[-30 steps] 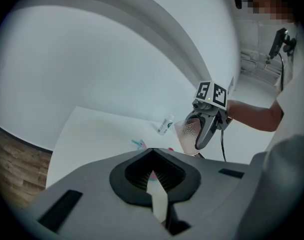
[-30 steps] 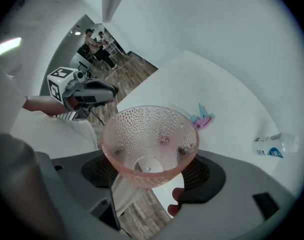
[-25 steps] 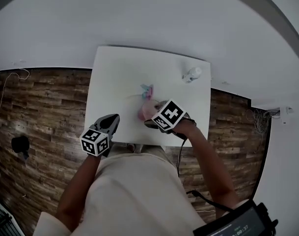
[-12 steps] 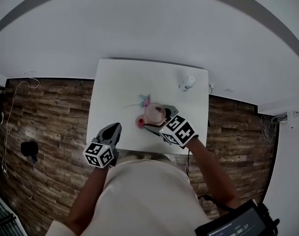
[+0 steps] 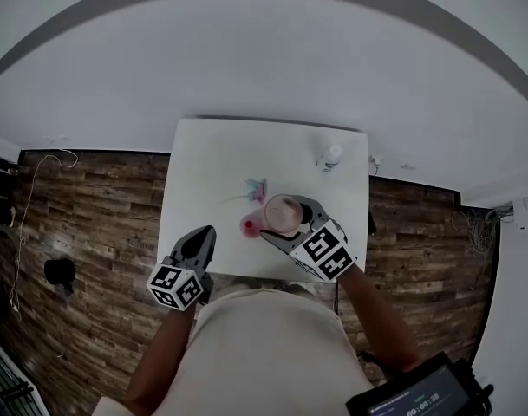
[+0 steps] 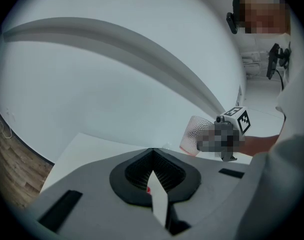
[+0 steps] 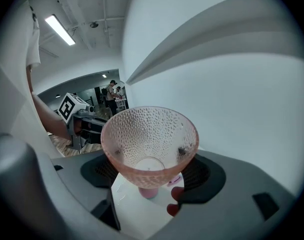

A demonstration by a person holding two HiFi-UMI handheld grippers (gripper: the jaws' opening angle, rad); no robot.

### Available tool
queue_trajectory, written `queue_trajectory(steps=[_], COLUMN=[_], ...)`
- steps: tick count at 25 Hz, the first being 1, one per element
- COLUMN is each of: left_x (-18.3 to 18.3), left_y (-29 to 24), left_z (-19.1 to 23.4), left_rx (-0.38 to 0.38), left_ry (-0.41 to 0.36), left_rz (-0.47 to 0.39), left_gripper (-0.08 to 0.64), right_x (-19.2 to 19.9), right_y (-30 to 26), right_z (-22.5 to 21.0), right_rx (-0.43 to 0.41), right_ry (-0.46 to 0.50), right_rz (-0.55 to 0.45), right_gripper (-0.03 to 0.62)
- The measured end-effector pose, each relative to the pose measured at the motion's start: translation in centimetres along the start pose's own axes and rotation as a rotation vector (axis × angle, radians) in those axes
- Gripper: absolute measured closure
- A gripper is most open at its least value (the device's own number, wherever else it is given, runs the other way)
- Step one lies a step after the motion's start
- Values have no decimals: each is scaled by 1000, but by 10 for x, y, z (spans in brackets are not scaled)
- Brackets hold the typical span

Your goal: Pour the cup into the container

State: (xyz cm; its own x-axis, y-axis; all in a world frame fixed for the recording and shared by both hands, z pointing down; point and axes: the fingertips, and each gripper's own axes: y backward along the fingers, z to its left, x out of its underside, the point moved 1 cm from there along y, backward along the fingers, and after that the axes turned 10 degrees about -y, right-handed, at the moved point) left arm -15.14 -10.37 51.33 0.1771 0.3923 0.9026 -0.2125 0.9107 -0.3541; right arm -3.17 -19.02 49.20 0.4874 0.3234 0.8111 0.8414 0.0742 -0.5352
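Step in hand: carrying the cup to the pour, no tipping yet. The right gripper (image 5: 287, 220) had its fingers clamped on both sides of the pink dimpled cup (image 7: 149, 134). The cup was held clear of the white table (image 5: 203, 159), mouth up and roughly upright. Nothing showed through its clear wall, so I could not tell whether it held anything.

The likely target was a small red-pink round container (image 5: 250, 225). It sat on the table just beside the cup, on the left in the head view.

Next move, as a judgement: shift the cup's rim over that container, then roll the wrist to tip it. The container looked small and low, so the aim would need to be tight or the contents would land on the table.

The left gripper (image 5: 200, 243) had its fingers together with nothing between them. It hung at the near left edge of the table, out of the pour path.

- A small blue-and-pink item (image 5: 257, 186) lay just beyond the cup, close enough to catch a stray spill.
- A white bottle (image 5: 329, 157) stood near the far right corner, well apart.
- Nothing stood between the cup and the container.
- Wood floor (image 5: 90, 206) lay on both sides of the table.
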Motion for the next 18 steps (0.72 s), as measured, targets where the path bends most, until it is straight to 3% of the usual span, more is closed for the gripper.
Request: queue_trajectory(steps=[18], left_x=[-7], left_y=[-27], left_z=[-22], left_rx=[29], left_ry=[-56], left_rz=[22], left_gripper=[549], right_x=[17], right_y=[57], right_z=[-39], right_rx=[122], right_ry=[0], right_rz=[-41], right_gripper=[229])
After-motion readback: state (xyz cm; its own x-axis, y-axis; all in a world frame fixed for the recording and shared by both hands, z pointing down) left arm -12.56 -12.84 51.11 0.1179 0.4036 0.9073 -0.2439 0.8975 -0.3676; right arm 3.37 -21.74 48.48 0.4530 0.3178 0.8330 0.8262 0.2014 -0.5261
